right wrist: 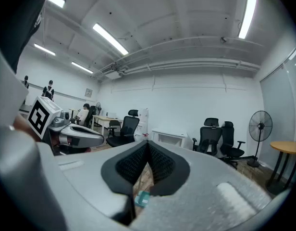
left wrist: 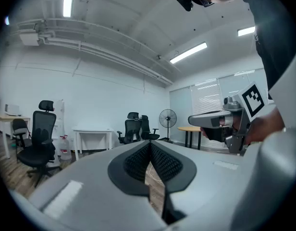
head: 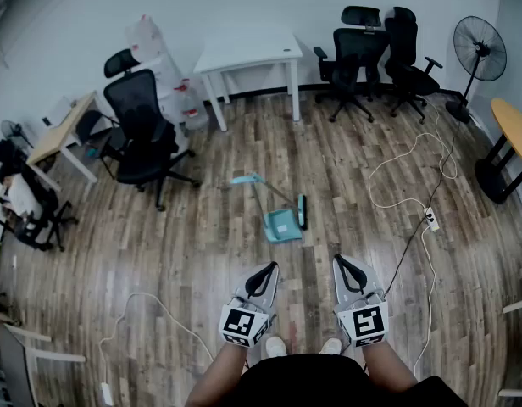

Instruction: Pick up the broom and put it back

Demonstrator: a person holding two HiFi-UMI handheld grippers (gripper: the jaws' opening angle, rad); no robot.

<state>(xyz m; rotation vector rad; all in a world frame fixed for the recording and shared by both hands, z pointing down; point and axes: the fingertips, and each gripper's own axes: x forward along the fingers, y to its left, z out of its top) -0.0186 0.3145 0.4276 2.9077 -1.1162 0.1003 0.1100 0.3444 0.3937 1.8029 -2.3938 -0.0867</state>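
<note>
The broom (head: 300, 213) lies on the wooden floor a little ahead of me, its dark brush head beside a teal dustpan (head: 280, 225) and its thin handle running up and to the left. Both grippers are held level, side by side, short of it and touching nothing. The left gripper (head: 269, 267) (left wrist: 149, 144) is shut and empty. The right gripper (head: 339, 261) (right wrist: 148, 143) is also shut and empty. In the right gripper view a teal patch of the dustpan (right wrist: 142, 198) shows through the gap below the pads.
A black office chair (head: 145, 127) stands at the left, and a white table (head: 248, 55) at the back wall with two more chairs (head: 375, 58) and a fan (head: 479, 51). A white cable with a power strip (head: 431, 219) crosses the floor at right. A round table (head: 517, 134) is far right.
</note>
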